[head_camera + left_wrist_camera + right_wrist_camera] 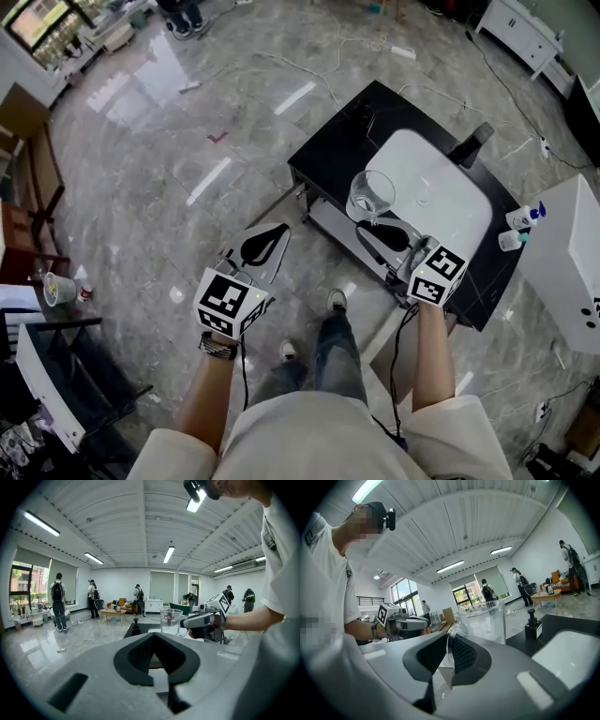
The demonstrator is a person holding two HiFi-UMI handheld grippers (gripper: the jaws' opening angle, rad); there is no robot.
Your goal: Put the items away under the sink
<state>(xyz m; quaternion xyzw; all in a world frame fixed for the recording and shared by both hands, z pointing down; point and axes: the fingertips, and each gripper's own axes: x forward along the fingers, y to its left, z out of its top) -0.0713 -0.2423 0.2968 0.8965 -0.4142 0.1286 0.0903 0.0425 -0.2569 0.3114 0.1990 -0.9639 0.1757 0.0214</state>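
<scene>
We hold both arms forward and bare from the elbow. The left forearm (202, 394) ends at a banded wrist (217, 347). The right forearm (429, 361) reaches further ahead.

The left gripper (281, 231) points forward and slightly down. Its marker cube (230, 302) sits over the hand. In the left gripper view, its jaws meet at the tips and nothing stands between them.

The right gripper (366, 226) points nearly level and angles toward the left gripper. In the right gripper view, its jaws are closed on the handle of a glass jug (487, 620), with the pads pressing on both sides. The two grippers are near each other but apart.
</scene>
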